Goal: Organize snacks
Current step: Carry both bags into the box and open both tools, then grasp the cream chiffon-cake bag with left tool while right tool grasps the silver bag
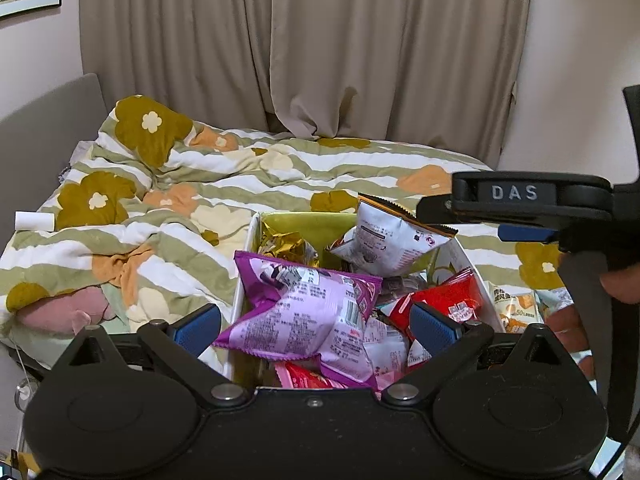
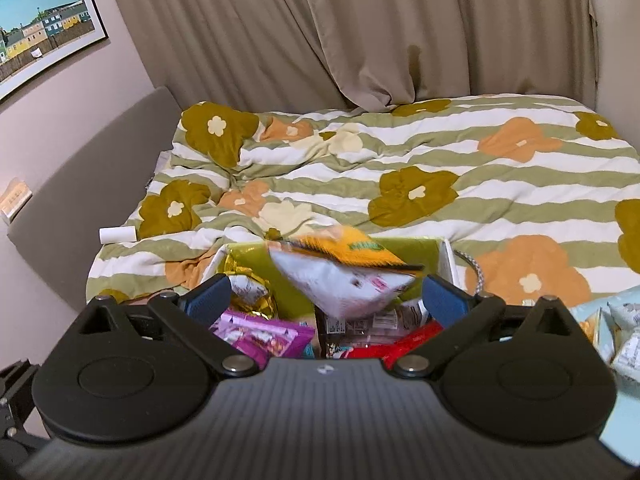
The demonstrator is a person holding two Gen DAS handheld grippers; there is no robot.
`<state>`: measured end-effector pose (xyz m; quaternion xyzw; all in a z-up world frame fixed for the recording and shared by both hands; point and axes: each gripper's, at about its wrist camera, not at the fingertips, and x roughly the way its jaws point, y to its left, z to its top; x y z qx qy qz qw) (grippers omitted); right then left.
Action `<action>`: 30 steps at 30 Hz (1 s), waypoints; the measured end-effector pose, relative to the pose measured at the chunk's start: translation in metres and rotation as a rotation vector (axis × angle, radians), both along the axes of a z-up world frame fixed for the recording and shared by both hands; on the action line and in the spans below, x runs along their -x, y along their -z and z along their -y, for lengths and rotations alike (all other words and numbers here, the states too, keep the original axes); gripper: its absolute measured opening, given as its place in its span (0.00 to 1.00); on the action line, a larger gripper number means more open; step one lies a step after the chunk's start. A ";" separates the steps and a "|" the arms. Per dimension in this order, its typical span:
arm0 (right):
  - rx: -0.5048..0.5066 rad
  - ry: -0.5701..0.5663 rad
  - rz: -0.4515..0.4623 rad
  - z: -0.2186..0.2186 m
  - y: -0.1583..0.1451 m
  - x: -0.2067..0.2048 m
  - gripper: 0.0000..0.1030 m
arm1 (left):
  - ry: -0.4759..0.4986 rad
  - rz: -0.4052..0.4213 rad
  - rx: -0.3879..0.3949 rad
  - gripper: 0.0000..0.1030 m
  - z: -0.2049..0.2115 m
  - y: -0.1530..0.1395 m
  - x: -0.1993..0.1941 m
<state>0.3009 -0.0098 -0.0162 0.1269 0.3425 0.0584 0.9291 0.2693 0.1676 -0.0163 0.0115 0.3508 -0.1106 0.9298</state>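
Both grippers — left gripper (image 1: 316, 326) and right gripper (image 2: 328, 298) — gape wide, gripping nothing. A white-and-orange packet (image 2: 352, 276) hangs blurred above the snack box (image 1: 244, 280).

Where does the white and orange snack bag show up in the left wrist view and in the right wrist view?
Left wrist view: the white and orange snack bag sits right of centre, on top of the pile at the far end of the box.
Right wrist view: the same bag is at centre, blurred, over the box between the open jaws.
Shared landmark: the purple snack bag in the box.
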 end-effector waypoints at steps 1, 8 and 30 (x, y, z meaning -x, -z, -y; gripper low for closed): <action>0.000 0.001 0.001 0.001 0.000 0.004 1.00 | 0.001 0.001 0.003 0.99 0.000 0.000 0.001; 0.008 0.018 0.029 0.008 -0.012 0.027 1.00 | 0.008 0.032 -0.001 0.99 0.007 -0.010 0.011; 0.016 0.125 0.098 0.182 -0.068 0.098 1.00 | 0.049 0.130 0.044 0.99 0.156 -0.049 0.045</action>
